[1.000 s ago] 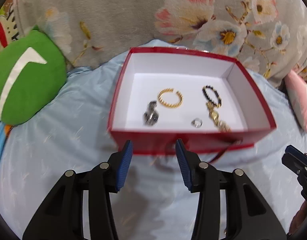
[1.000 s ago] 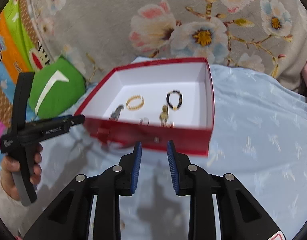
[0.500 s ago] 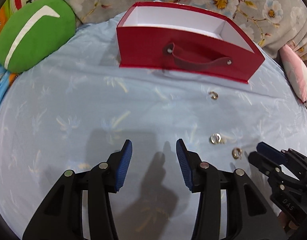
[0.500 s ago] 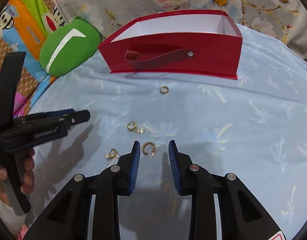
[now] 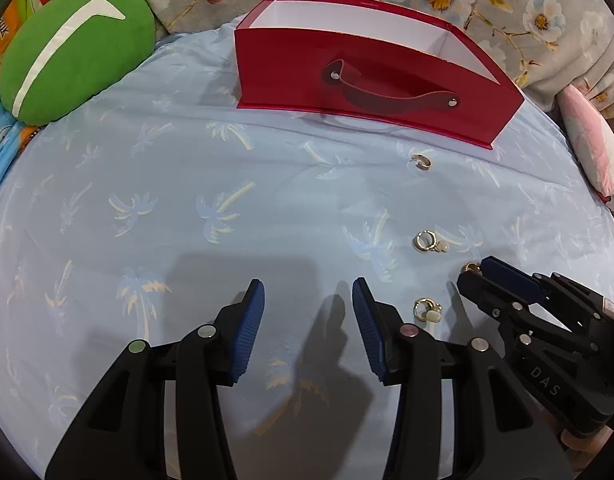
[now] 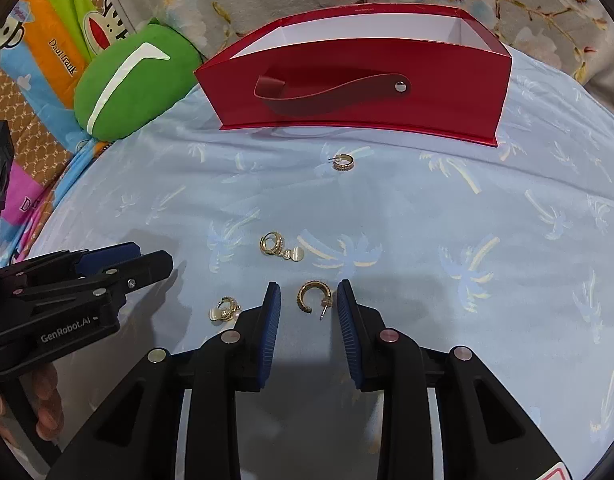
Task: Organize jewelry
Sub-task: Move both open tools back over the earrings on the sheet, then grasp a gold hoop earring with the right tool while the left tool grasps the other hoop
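Presently catalogued:

1. Red box point(image 6: 359, 92), open-topped, strap handle on its near wall; stands at the far edge of the pale blue palm-print sheet point(image 5: 187, 208). Likely the destination for loose pieces; its contents are hidden from both views.

2. Gold half-hoop earring point(image 6: 314, 297), post pointing right; lies flat on the sheet, directly between the tips of the right gripper point(image 6: 309, 300). Jaws narrowly parted, one on each side, neither blue pad touching it. The straddle suggests this piece is lined up for pickup.

3. Drop earring with pale bead point(image 6: 281, 247); just beyond item 2, slightly left.

4. Second drop earring point(image 6: 225, 309); near, left of the right gripper, between the two tools.

5. Small banded hoop point(image 6: 343, 162); far, close to the box's near wall, well apart from the others.

6. Left gripper point(image 5: 309, 308); jaws apart, nothing between them, poised over bare sheet to the left of the earrings, apparently waiting its turn.

7. Green cushion point(image 5: 71, 60); far left, beside the box, uninvolved.
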Demonstrator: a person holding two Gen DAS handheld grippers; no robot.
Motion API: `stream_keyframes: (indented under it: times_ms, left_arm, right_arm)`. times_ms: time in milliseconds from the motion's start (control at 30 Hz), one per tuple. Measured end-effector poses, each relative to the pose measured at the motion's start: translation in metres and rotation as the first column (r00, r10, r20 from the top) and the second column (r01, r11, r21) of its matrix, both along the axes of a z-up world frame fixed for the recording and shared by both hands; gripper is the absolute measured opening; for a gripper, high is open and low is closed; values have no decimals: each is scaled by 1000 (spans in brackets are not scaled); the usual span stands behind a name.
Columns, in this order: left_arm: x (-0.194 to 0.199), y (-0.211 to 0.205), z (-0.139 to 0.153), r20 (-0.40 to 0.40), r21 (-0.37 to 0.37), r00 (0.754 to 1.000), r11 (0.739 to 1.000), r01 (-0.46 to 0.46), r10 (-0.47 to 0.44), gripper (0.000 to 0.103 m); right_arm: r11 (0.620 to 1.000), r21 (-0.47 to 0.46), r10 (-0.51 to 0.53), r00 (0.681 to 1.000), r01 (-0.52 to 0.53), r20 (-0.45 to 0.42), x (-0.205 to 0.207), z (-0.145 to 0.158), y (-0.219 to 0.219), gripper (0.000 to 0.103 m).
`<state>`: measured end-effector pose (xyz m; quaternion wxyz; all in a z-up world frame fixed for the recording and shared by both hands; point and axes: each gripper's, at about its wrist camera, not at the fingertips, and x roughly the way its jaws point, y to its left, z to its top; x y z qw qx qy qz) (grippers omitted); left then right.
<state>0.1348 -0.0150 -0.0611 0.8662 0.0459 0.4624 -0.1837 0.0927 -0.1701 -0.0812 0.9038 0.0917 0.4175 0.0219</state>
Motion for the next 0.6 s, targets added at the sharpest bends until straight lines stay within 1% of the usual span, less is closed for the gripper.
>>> stream_keyframes:
  times_ms: [67,100,133,167,233,267,300,600]
  left_arm:
    - [-2,-1,-1,-5,-4,1000,1000,6,-6,44]
    - [-2,-2,-1,-7,-7,1000,1000,11,-11,44]
    - [-4,-3,-1,-9,-10,1000,1000,17,-17,44]
    - [-5,-4,-1,-10,-10,1000,1000,21,-21,44]
    - [-9,-7,-1,-11,-11,999,999,35,-35,46]
    - [-9,-8,-2,-12,-11,999,999,37,-37,50]
    - [-10,-10,-2,-14,-11,999,999,42,-42,52]
    - [-16,-24,-1,-17,-18,996,996,84,-85,53]
  right_arm:
    - [1000,-23,4,1000,-4,2,1,0,3,28]
    - [999,-33,3,1000,-3,4,1,-1,4,24]
    - [999,-37,1,1000,-1,5,0,-1,3,18]
    - [999,-37,-1,1000,1,5,0,-1,2,17]
    - [1000,-27,-5,1000,5,6,-1,-1,0,16]
    - [1000,-28,-6,1000,6,6,-1,-1,-1,16]
    - [999,-31,-8,1000,8,6,-2,-1,-1,16]
    - [998,-19,-55,998,56,41,-15,10,-15,16]
